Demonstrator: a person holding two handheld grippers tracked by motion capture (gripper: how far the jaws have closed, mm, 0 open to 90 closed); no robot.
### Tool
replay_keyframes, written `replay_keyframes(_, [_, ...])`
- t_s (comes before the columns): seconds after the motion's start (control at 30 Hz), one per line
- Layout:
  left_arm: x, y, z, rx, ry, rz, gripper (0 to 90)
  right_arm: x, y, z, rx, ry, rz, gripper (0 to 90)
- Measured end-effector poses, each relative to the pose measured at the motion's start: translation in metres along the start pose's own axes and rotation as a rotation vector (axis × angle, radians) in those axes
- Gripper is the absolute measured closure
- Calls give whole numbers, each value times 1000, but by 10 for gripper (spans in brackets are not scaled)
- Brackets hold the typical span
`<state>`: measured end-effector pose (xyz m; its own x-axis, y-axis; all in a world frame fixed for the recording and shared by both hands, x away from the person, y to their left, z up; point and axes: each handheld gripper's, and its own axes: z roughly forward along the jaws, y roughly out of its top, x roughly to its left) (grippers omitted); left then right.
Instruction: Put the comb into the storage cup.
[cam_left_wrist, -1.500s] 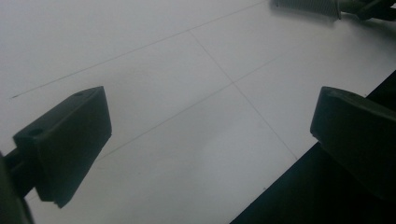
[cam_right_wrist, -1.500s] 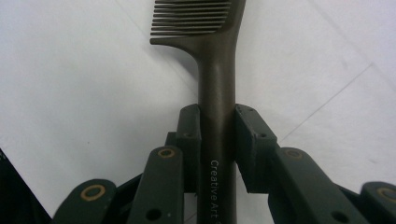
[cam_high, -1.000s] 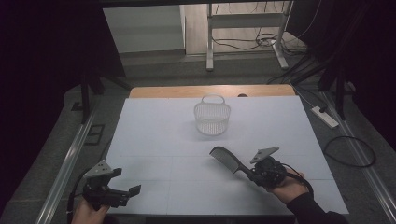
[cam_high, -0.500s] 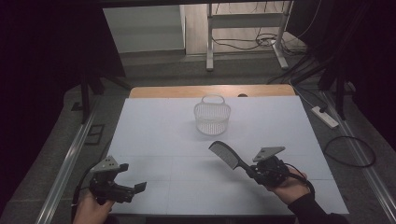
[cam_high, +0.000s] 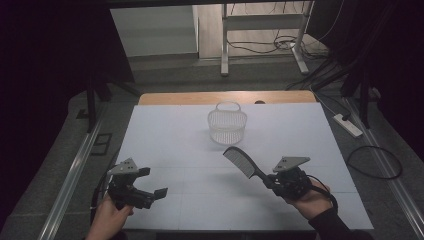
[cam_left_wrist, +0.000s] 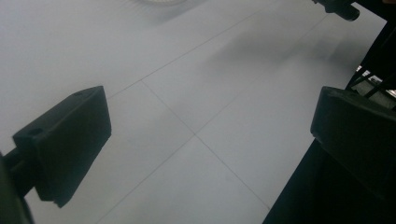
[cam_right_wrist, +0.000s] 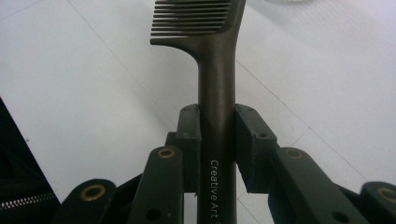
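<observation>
Comb first: the dark, long-handled plastic comb is pinched by its handle in your right gripper, above the white table top at its near right. In the right gripper view the two black pads press against either side of the round handle, which runs straight up between them, with the toothed head at the top of the picture and the teeth pointing to the picture's left. White lettering reading "Creative Art" runs along the handle below the pads. From the high view, the comb slants up and away from your right hand, toothed end toward the table's middle and held clear of the surface.

Beyond the comb's tip, near the far middle of the table top, stands the small round white wire basket with its loop handle upright; comb and basket are apart, the toothed end short of the basket's near wall.

Your left gripper sits at the near left edge of the table top, well apart from the comb and the basket. In the left gripper view its black pads stand spread wide with only bare white surface between them; they pinch nothing. That gripper hangs just above the table, pointing across it toward the right side, with your left hand behind it at the table's near edge.
</observation>
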<state>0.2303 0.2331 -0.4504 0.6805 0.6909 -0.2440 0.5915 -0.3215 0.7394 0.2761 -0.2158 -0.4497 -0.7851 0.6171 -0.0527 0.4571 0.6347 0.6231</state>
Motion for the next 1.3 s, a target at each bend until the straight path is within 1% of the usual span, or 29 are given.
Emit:
replay_keyframes(0.2, [-1,12,10,9,-17,21,0,1,1,-2,-27,-5,1,725])
replay_keyframes(0.37, [0,20,18,-35,-57,26,0,1,2,-4,-49,-6,6,725])
replay_keyframes(0.53, [-1,31,26,-44,-65,38,0,2,3,-6,-69,-7,10,725])
replay_keyframes(0.67, [-4,40,33,-40,-75,36,0,2,3,-7,-92,-6,12,725])
replay_keyframes(0.8, [-6,48,40,-36,-93,29,0,2,4,-9,-114,-8,16,725])
replay_keyframes(0.87, [-6,51,42,-37,-99,26,0,3,4,-11,-124,-8,15,725])
replay_keyframes(1.0, [-7,58,44,-51,-110,15,0,4,5,-12,-137,-7,13,725])
replay_keyframes(1.1, [-7,63,46,-62,-109,14,0,5,5,-12,-146,-8,11,725])
replay_keyframes(1.2, [-8,68,51,-69,-130,7,0,6,6,-13,-155,-11,7,725])
replay_keyframes(1.3, [-10,73,56,-70,-141,8,0,7,7,-13,-162,-15,7,725])
